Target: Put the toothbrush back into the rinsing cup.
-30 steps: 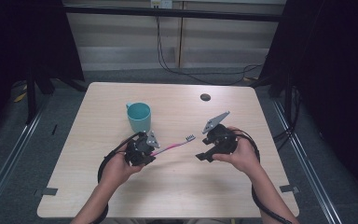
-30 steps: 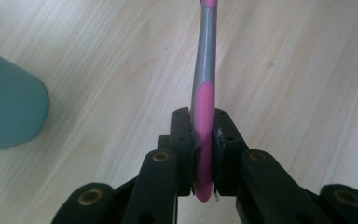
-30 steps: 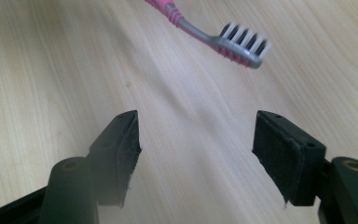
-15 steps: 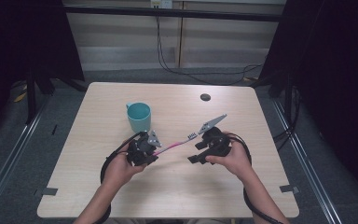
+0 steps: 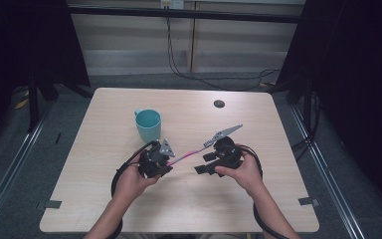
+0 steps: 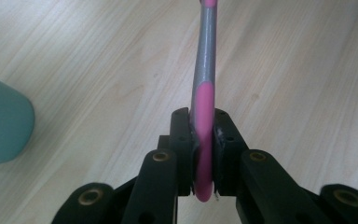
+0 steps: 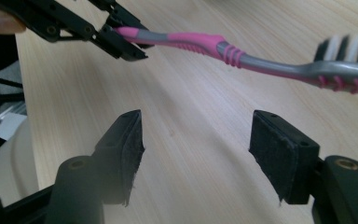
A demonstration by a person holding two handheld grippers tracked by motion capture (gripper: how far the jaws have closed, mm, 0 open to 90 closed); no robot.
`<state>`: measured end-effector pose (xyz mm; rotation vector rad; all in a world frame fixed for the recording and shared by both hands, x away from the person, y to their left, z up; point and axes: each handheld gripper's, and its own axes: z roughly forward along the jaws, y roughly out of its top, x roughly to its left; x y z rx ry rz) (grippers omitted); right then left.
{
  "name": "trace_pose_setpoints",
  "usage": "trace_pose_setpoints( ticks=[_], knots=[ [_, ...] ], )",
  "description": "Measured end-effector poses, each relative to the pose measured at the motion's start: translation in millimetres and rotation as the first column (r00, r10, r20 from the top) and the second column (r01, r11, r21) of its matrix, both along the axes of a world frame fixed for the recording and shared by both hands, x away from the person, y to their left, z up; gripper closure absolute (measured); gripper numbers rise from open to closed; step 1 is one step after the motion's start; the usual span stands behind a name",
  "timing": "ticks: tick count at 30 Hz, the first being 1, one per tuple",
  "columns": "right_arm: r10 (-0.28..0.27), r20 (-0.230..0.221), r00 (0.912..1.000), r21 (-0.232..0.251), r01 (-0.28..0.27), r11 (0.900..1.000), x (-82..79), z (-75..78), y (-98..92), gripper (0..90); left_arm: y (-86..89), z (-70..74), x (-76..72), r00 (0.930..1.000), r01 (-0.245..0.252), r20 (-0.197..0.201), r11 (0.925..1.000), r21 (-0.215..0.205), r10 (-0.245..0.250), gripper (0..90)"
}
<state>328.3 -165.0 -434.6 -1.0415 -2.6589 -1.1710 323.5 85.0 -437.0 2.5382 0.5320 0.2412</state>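
Table (image 5: 104,199) of pale wood carries a teal cup (image 5: 148,124) left of centre, toward the far side. Just near of that cup, the left gripper (image 5: 167,159) has its jaws clamped on the pink handle end of a pink-and-grey toothbrush (image 5: 189,153), which is held above the table and points right toward the right gripper (image 5: 205,163). That gripper's jaws stand apart and have just been closing a little, with nothing between them; the brush head lies just beyond them.
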Motion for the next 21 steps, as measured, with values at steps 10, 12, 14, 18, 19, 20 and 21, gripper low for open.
trace_pose_setpoints(
  ticks=[10,12,14,18,19,20,21],
  knots=[
    [-0.027,-0.027,0.9993,0.057,0.028,0.998,-0.9,-6.9,3.2,36.7,-3.7,-0.3,-0.6,0.9999,-0.017,-0.002,0.9994,-0.030,0.017,81.3],
    [-0.032,-0.025,0.9992,0.060,0.033,0.998,-0.6,-7.7,4.0,36.8,-4.6,-0.5,-0.8,0.9997,-0.023,-0.005,0.9991,-0.035,0.023,81.4],
    [-0.038,-0.024,0.9990,0.064,0.040,0.997,-0.5,-8.1,4.5,37.0,-5.5,-1.0,-0.7,0.9998,-0.017,-0.008,0.9993,-0.034,0.017,81.3],
    [-0.057,-0.020,0.9982,0.077,0.059,0.995,0.0,-8.0,5.2,38.8,-7.4,-3.0,-1.3,0.9997,-0.022,-0.013,0.9988,-0.043,0.021,81.4],
    [-0.065,-0.021,0.9977,0.076,0.066,0.995,0.2,-7.9,5.2,38.8,-7.7,-3.6,-1.5,0.9995,-0.027,-0.017,0.9985,-0.048,0.026,81.4],
    [-0.070,-0.025,0.9972,0.086,0.072,0.994,0.5,-8.0,5.4,38.8,-8.1,-4.2,-1.2,0.9995,-0.027,-0.015,0.9985,-0.048,0.027,81.3],
    [-0.074,-0.027,0.9969,0.095,0.076,0.993,0.8,-8.0,5.2,38.9,-8.6,-4.5,-1.2,0.9994,-0.029,-0.019,0.9983,-0.050,0.028,81.4]
  ],
)
